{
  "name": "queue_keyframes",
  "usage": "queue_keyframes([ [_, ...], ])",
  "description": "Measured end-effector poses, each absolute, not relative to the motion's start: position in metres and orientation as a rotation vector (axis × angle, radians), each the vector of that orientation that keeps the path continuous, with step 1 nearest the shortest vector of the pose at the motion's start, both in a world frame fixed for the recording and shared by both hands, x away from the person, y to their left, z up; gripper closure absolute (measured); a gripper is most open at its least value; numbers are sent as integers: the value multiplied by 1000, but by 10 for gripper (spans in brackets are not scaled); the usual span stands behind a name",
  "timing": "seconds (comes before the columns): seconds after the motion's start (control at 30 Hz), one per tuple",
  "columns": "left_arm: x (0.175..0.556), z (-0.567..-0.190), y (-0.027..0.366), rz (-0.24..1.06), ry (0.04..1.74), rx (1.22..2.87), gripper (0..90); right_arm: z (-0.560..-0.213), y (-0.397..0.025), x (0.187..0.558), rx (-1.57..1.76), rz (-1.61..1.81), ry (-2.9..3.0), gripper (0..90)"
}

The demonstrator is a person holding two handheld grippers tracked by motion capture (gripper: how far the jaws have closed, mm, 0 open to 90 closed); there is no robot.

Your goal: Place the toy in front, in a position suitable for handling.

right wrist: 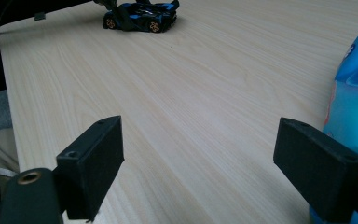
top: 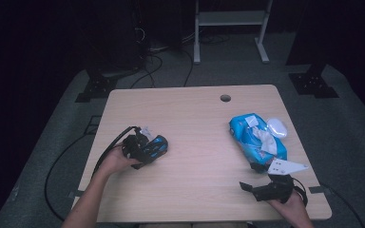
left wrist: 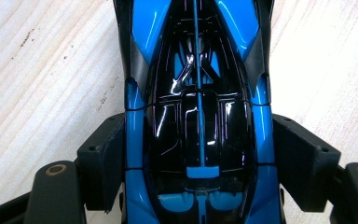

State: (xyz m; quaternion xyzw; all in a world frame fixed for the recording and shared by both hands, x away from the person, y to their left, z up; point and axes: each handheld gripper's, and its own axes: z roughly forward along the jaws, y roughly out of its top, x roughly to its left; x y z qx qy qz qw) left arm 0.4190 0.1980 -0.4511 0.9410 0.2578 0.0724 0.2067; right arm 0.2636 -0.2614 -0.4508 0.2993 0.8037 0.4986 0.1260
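A blue and black toy car (top: 158, 145) sits on the left part of the wooden table (top: 195, 123), its wheels on the surface. My left gripper (top: 142, 151) is shut on it. In the left gripper view the car (left wrist: 198, 116) lies lengthwise between the two pads, which press against both of its sides, with the left gripper (left wrist: 200, 163) around its rear half. My right gripper (top: 252, 176) stands open near the front right edge with nothing between its fingers. In the right gripper view the car (right wrist: 140, 16) appears far off beyond the right gripper (right wrist: 207, 172).
A blue pack of wet wipes (top: 256, 135) lies at the right, one white wipe pulled up, just beyond my right gripper; the same pack (right wrist: 354, 102) is beside its right jaw. A white oval lid (top: 277, 127) rests beside it. A round hole (top: 225, 98) is near the far edge.
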Motion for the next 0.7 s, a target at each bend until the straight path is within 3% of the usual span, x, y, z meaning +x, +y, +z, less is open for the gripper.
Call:
queue_keyframes([
  [0.7, 407, -440, 184, 210, 607, 2602, 259, -447, -263, 262, 877, 1452, 2313, 150],
])
